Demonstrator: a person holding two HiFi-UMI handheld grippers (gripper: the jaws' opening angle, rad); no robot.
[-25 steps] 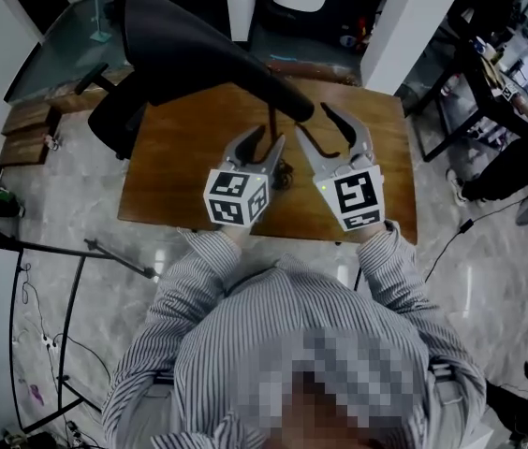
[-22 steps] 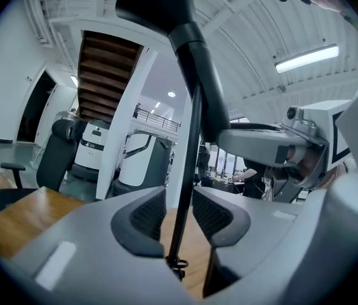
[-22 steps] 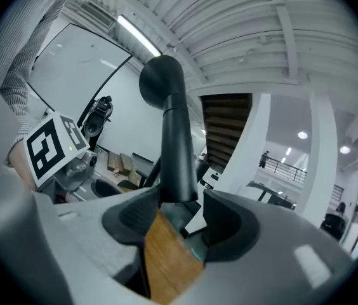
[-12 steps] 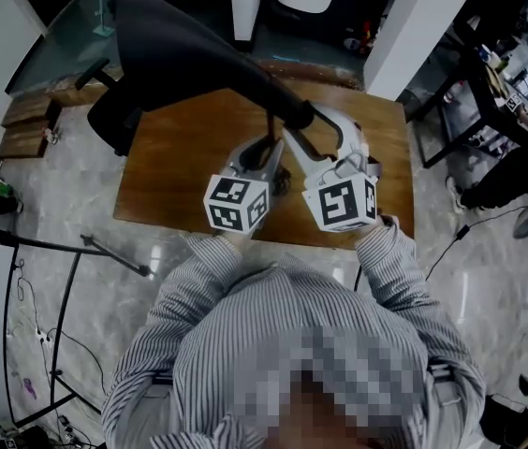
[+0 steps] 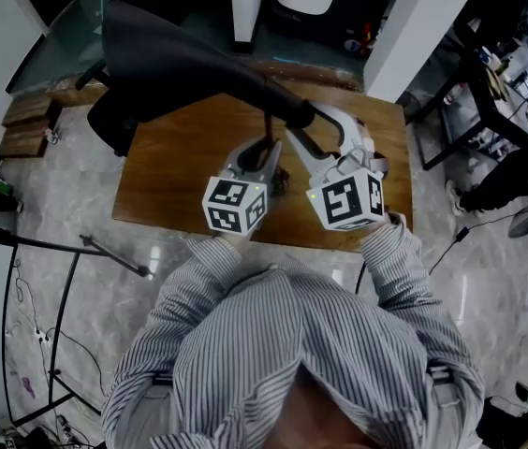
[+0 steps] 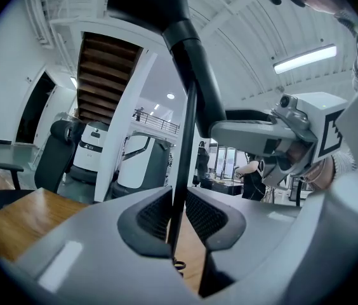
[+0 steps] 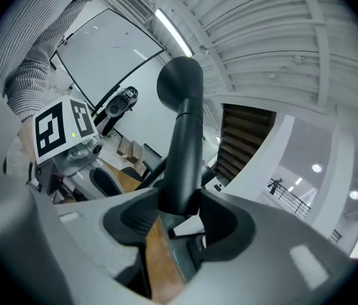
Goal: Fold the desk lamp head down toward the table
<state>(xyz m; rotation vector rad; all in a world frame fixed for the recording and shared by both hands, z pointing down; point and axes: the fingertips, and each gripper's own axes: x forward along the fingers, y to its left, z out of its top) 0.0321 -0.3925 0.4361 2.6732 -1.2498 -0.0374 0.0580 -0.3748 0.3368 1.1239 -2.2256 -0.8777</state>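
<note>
1. The wooden table (image 5: 180, 157) lies beneath both claws.
2. The desk lamp head (image 5: 170, 59) rears above and beyond them, off to the left claw's side.
3. The right gripper (image 7: 178, 218) pinches the lamp's thick neck (image 7: 185, 151).
4. The left gripper (image 6: 178, 211), close beside the right one, has just been closing its jaws and now clamps the thin lamp rod (image 6: 185, 145).

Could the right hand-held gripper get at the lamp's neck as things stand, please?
Yes, it seems so: the right hand-held gripper has its jaws closed on the lamp's neck.
</note>
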